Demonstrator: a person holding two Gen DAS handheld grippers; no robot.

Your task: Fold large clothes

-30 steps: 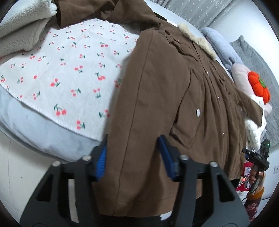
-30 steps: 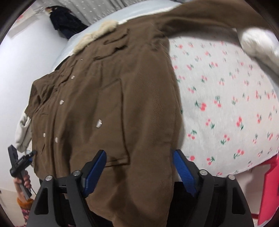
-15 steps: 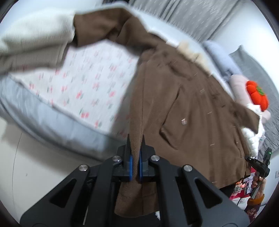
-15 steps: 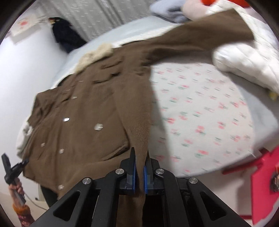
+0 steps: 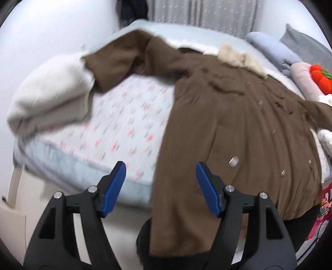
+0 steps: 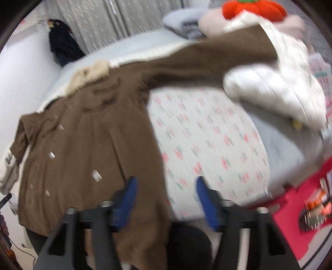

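On the bed: a brown coat [image 5: 238,116] lies spread face up across a cherry-print sheet [image 5: 124,124], its hem hanging over the bed's near edge
Collar: pale fur trim [image 5: 242,59] (far end of the coat)
Sleeves: both flung outward, one toward a cream fleece bundle [image 5: 49,97], the other toward white quilted bedding [image 6: 276,95]
Left gripper [image 5: 160,172]: released, jaws just opened wide, blue pads clear of the cloth; the coat's side edge shows between them
Right gripper [image 6: 165,188]: released likewise, jaws just opened, the coat's other edge hanging between them, untouched
Beyond: an orange pumpkin cushion [image 6: 253,8] on the pillows; frames blurred
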